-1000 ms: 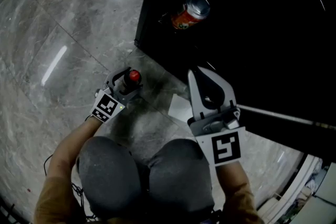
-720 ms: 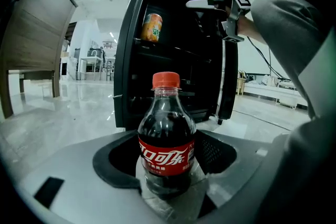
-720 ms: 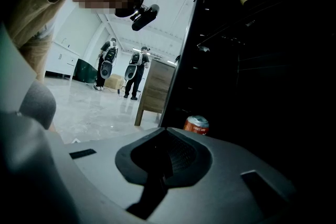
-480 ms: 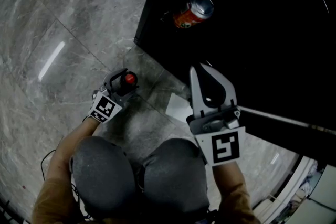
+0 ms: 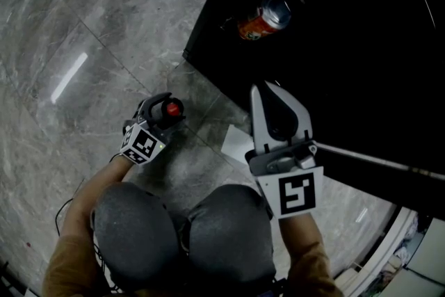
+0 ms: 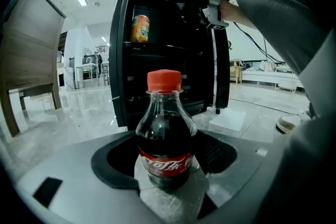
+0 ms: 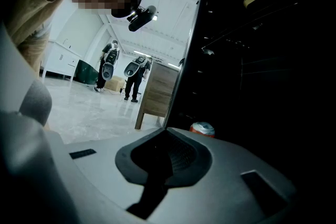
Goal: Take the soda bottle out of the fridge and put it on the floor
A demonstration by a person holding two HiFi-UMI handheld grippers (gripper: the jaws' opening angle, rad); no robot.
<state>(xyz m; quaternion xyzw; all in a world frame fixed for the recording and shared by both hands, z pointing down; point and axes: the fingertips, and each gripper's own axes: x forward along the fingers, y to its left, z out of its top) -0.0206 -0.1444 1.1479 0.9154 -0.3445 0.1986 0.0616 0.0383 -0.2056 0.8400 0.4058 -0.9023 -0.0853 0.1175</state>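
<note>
The soda bottle [image 5: 172, 108], dark cola with a red cap, stands upright between the jaws of my left gripper [image 5: 164, 116], low over the marble floor [image 5: 90, 45] in front of the fridge. In the left gripper view the bottle [image 6: 167, 139] fills the gap of the left gripper [image 6: 169, 168], whose jaws hug both its sides. My right gripper [image 5: 268, 92] is held higher, beside the open black fridge [image 5: 334, 45], shut with nothing in it; its closed jaws [image 7: 166, 138] face the fridge interior.
An orange can [image 5: 263, 19] lies on a fridge shelf, seen too as the can [image 6: 140, 28] and the can [image 7: 202, 129]. A white sheet [image 5: 238, 144] lies on the floor by the fridge base. Wooden furniture [image 6: 26, 60] stands left; people [image 7: 135, 77] stand far off.
The left gripper with the bottle has sunk slightly toward the floor and drifted a little left. The right gripper has stayed where it was, still shut.
</note>
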